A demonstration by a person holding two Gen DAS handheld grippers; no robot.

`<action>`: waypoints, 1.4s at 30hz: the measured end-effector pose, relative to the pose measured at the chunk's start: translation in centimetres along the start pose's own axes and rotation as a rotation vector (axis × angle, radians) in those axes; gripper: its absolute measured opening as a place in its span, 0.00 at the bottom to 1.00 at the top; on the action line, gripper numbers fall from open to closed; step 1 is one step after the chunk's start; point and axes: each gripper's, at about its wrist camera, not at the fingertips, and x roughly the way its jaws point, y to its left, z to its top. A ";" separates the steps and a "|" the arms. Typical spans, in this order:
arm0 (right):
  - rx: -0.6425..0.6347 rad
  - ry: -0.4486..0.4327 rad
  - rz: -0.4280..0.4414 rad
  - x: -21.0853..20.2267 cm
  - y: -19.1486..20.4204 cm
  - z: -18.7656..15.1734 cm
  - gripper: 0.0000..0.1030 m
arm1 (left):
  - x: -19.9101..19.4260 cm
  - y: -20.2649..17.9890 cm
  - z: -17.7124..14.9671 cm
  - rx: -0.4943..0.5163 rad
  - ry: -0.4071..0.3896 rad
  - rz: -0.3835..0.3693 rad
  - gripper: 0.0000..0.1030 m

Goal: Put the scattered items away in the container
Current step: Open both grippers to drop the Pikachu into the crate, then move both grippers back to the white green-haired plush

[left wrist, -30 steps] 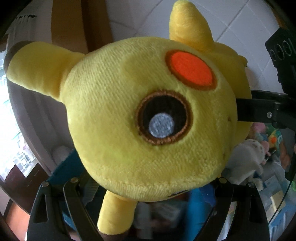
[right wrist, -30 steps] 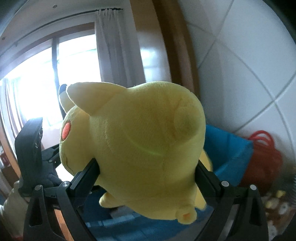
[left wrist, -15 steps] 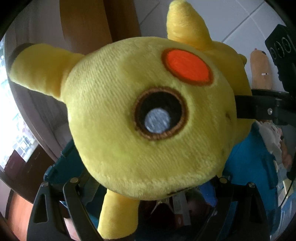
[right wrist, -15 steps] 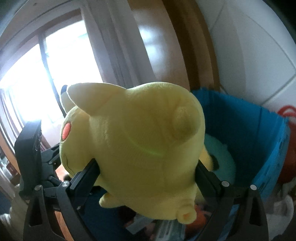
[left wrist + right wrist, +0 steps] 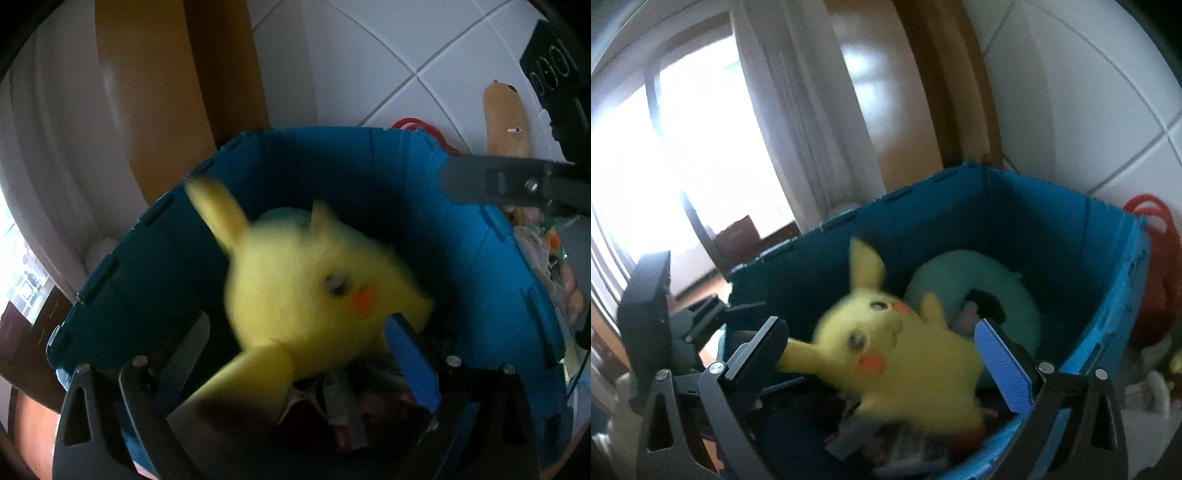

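Note:
A yellow Pikachu plush [image 5: 314, 284] is blurred with motion inside the blue folding crate [image 5: 155, 258], free of both grippers. It also shows in the right wrist view [image 5: 897, 354], above other items in the crate [image 5: 1115, 295]. My left gripper [image 5: 299, 354] is open over the crate, jaws spread wide. My right gripper [image 5: 882, 354] is open too, jaws either side of the plush without touching it. The right gripper's body shows at the right edge of the left wrist view [image 5: 509, 181].
A teal ring cushion [image 5: 982, 291] and dark packets [image 5: 332, 406] lie in the crate. A red bag [image 5: 1156, 266] and more plush toys [image 5: 506, 118] sit beside the crate on the white tiled floor. A wooden door frame and curtain stand behind.
Both grippers were shut on the Pikachu plush above the crate. They have opened and the plush has dropped into the crate.

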 end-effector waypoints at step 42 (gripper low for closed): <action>0.028 -0.038 -0.167 -10.8 -2.5 -4.5 0.99 | 0.0 -15.9 7.4 -0.009 -0.084 -0.062 0.94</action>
